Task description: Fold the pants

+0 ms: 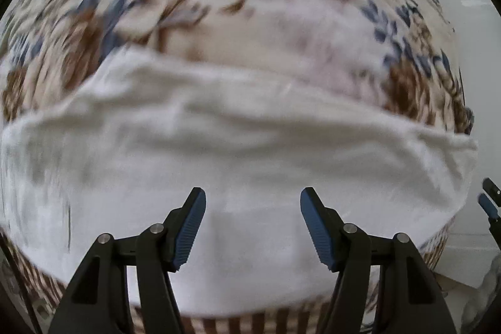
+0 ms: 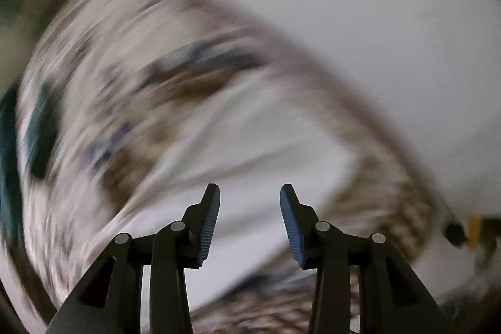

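Observation:
White pants lie folded in a broad band across a flower-patterned cloth that covers the surface. My left gripper hangs straight above the near part of the pants, open, with nothing between its blue pads. In the right wrist view the picture is badly smeared. The white pants show there as a pale angular patch under my right gripper, which stands open and empty above them. The right gripper's fingertips also peek in at the right edge of the left wrist view.
The cloth's brown-striped border runs along the near edge. Pale floor lies beyond the cloth on the right, and it fills the upper right of the right wrist view. A small dark and yellow thing sits blurred at far right.

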Demonstrator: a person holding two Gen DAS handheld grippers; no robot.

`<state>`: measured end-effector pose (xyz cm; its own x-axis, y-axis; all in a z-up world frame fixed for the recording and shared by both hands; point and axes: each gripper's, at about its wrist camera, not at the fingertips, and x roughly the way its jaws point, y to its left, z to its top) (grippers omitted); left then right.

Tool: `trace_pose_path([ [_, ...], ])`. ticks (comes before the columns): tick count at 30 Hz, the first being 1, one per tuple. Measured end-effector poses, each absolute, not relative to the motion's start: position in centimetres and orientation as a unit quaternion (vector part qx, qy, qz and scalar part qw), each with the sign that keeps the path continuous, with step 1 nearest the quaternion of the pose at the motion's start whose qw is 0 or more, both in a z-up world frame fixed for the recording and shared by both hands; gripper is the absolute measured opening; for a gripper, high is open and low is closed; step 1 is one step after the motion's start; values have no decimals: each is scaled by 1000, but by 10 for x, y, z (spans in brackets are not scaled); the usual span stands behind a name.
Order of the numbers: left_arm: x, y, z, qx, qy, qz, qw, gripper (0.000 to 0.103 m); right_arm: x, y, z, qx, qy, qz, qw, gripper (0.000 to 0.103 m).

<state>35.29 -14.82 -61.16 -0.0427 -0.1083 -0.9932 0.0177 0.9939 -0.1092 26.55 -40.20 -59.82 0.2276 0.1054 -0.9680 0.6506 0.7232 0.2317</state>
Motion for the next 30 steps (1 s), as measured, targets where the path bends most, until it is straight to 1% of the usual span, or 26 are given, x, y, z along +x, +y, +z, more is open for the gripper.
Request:
trace_pose_path([
  [2,368,-154,-621,-19,719,-44,694,61,303,-343,-619,328,613,-74,715,43],
  [3,376,-155,-628,-21,722,-44,690,61,322,-314,-637,324,636,-26,700,38],
  [4,381,-154,-632,-21,724,-41,688,61,336,-292,-652,317,651,-2,690,30],
  [5,387,-152,-638,-27,727,-37,686,61,351,-268,-672,306,670,26,676,25],
  [6,391,-150,-642,-34,729,-35,683,61,361,-254,-688,292,682,30,670,22],
  [8,393,-147,-647,-39,729,-29,683,61,375,-243,-711,271,688,25,673,18],
  [11,397,-141,-650,-61,725,-25,686,61,376,-259,-726,327,677,9,660,12],
  [13,409,-118,-647,-81,721,-18,687,61,369,-268,-727,349,670,-1,656,0],
  [19,429,-81,-652,-125,716,3,686,61,361,-315,-726,405,645,-54,646,0],
  [24,438,-63,-651,-109,712,5,694,61,368,-325,-715,383,652,-53,652,0],
  [25,436,-63,-643,-97,707,2,701,61,367,-330,-709,383,655,-43,650,6],
  [26,434,-65,-636,-83,699,-1,710,61,365,-331,-699,383,652,-31,654,9],
  [27,431,-68,-629,-70,693,-5,718,61,362,-332,-689,381,646,-25,661,21],
  [28,427,-72,-622,-63,685,-11,726,61,353,-340,-674,380,633,-24,674,47],
  [29,421,-76,-616,-59,676,-15,734,62,341,-349,-658,379,615,-28,691,66],
  [30,415,-78,-611,-50,670,-18,740,79,328,-358,-645,380,598,-35,705,98],
])
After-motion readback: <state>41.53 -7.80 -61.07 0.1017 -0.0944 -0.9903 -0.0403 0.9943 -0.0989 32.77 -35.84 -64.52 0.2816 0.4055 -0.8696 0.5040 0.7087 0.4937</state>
